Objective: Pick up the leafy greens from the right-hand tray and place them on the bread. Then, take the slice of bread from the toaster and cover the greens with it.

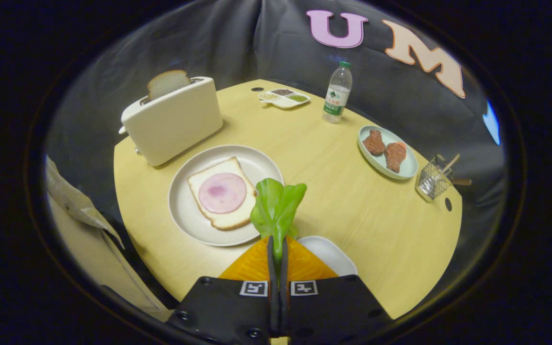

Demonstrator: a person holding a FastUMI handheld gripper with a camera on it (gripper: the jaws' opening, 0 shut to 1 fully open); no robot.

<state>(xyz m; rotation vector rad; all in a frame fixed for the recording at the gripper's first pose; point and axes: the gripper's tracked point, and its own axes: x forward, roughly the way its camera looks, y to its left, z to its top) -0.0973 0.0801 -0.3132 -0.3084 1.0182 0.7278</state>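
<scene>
A pale yellow wood-grain tabletop [333, 191] with a rounded edge spreads ahead of the gripper [278, 249], evenly lit, with soft shadows on it and two small dark round holes, one at its far edge and one near its right edge. Beyond it and wrapping round both sides hangs the booth's black cloth wall [237, 43], creased into folds, with a vertical seam straight ahead and a small patch of blue light [492, 125] showing through far to the right. Low to the left of the gripper, beside the tabletop's edge, is a beige cloth-like surface [77, 201].
</scene>
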